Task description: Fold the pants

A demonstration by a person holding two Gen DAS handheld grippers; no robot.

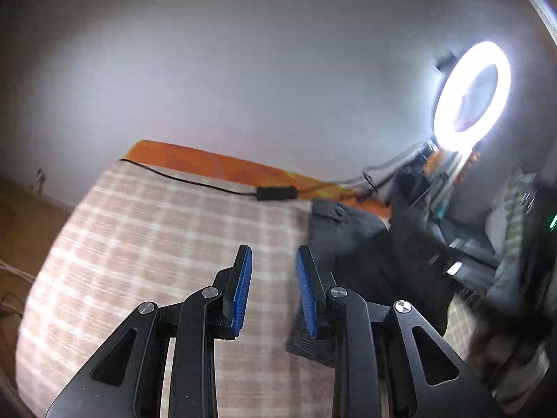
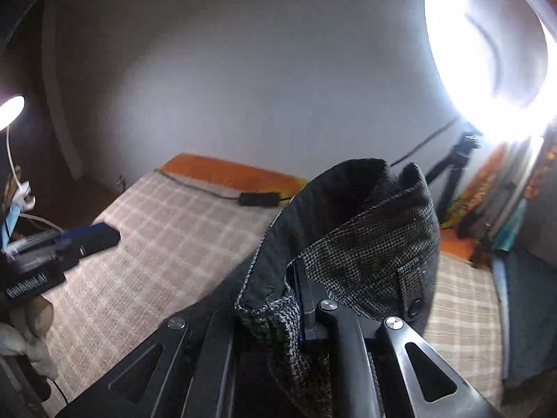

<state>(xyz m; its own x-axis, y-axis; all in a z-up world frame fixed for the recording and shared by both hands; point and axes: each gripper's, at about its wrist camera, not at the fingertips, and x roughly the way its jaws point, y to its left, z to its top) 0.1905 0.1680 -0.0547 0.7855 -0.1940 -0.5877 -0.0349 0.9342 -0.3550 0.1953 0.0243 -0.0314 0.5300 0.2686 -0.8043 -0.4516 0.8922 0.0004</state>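
The pants (image 1: 365, 254) are dark grey tweed and lie bunched on the checked cloth (image 1: 156, 244), to the right of my left gripper (image 1: 273, 289). That gripper is open and empty, its blue pads (image 1: 243, 292) apart above the cloth beside the pants' left edge. In the right wrist view my right gripper (image 2: 290, 299) is shut on the pants (image 2: 376, 254) at the waistband, which stands up in front of the camera with its dark lining showing. A button (image 2: 415, 308) shows on the fabric. The left finger is hidden by cloth.
A black cable with an inline box (image 1: 276, 192) lies across the far edge of the cloth, next to an orange sheet (image 1: 216, 162). A lit ring lamp (image 1: 471, 92) on a tripod (image 2: 452, 170) stands at the right. The left gripper shows in the right wrist view (image 2: 87, 240).
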